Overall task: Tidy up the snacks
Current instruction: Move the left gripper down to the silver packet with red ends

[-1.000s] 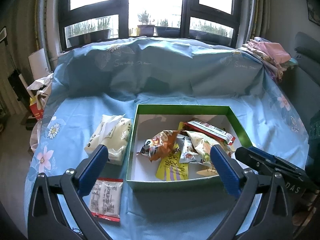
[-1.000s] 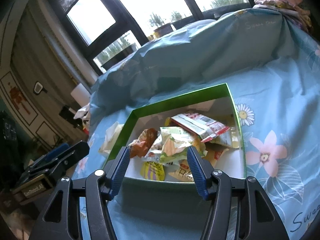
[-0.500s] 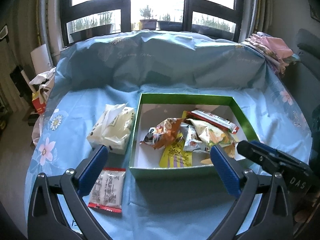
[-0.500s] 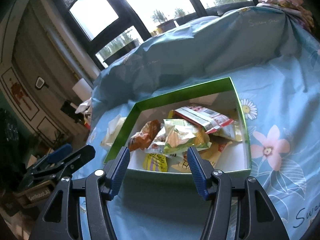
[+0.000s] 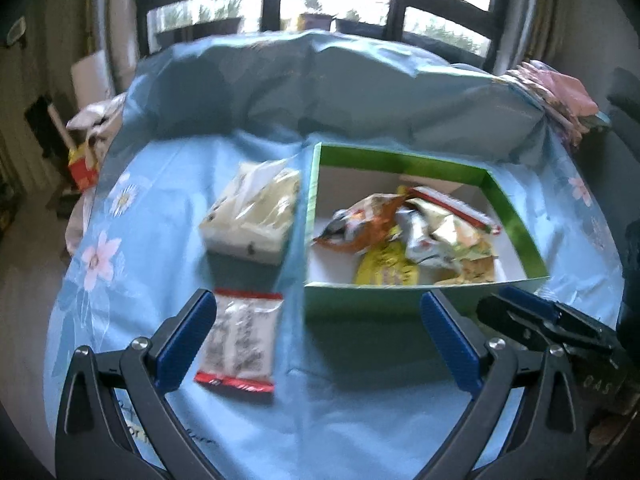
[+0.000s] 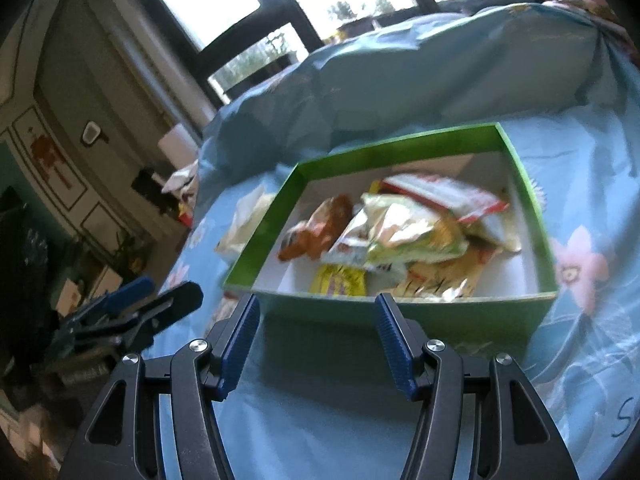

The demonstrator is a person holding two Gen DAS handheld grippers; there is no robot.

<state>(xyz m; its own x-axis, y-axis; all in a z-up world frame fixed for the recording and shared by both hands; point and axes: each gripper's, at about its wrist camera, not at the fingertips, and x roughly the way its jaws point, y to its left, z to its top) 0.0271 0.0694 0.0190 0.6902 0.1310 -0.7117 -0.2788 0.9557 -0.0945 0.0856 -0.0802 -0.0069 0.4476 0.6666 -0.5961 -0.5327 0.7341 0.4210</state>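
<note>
Your left gripper [image 5: 320,308] hangs spread wide and empty above the blue floral cloth [image 5: 168,216]. Just inside its left finger lies a flat clear snack packet [image 5: 239,343] with red end seams. Right of it sits the green box [image 5: 516,236], crumpled snack bags [image 5: 404,236] heaped inside. Your right gripper [image 6: 316,312] is likewise parted, holding nothing, near the box's front wall.

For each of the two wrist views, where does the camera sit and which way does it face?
Left wrist view: sits on the left claw, open, facing the green box and the red-edged snack packet outside it; the right claw intrudes at right.
Right wrist view: sits on the right claw, open, facing the box from nearer its right side; the left claw shows at left.
Shared: the box, its snack pile, the blue floral cloth.
</note>
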